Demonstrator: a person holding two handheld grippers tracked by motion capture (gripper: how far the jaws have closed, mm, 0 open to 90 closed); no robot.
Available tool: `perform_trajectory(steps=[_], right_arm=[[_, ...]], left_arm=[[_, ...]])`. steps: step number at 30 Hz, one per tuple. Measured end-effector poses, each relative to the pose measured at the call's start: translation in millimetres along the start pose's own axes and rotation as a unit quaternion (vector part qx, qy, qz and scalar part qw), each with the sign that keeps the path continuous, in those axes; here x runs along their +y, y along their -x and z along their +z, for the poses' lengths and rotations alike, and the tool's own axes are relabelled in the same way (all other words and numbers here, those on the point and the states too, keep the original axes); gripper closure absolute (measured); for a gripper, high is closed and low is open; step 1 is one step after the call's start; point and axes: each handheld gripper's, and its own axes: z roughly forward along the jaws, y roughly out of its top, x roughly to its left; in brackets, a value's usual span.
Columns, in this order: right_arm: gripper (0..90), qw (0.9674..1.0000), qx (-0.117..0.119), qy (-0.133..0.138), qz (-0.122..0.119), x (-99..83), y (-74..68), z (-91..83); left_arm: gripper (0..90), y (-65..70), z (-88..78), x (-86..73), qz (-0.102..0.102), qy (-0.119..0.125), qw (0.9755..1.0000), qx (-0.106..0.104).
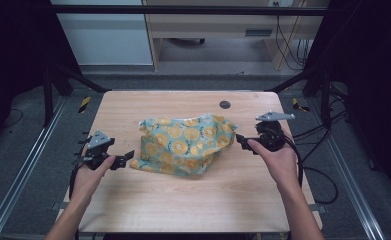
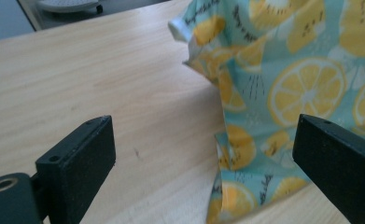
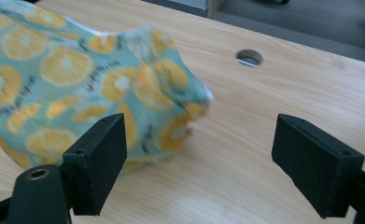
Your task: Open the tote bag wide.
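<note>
One cloth, teal with orange-slice print, lies crumpled mid-bench, well in from every edge. Bare wood all round it, widest toward the near edge. One cable hole near the far edge. Two tools: left hand-held gripper just beside the cloth's left edge, jaws spread, nothing between them; right hand-held gripper at its right corner, jaws likewise wide, empty.
</note>
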Motion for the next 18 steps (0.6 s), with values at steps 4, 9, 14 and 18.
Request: perform_trajectory(steps=[4, 9, 14, 18], right_arm=[[20.0, 0.9998, 0.014, -0.013, -0.008, 23.8, -4.8, 19.1], [21.6, 0.9993, 0.022, -0.026, -0.016, 50.2, -8.0, 45.5], [25.6, 0.9987, 0.025, -0.044, -0.007, 63.4, -6.8, 75.1], [31.8, 0.9971, 0.026, -0.071, -0.005, 64.3, -8.4, 94.5]], left_arm=[[5.5, 0.0, 4.1, 3.4, -0.007, 0.016, 0.9998, -0.014], [5.5, 1.5, 3.8, -10.2, 0.002, -0.002, 1.0000, -0.007], [5.6, -1.2, 6.0, -22.6, -0.006, -0.017, 0.9998, -0.008], [5.7, -0.1, 4.2, -21.3, -0.008, -0.011, 0.9999, -0.009]])
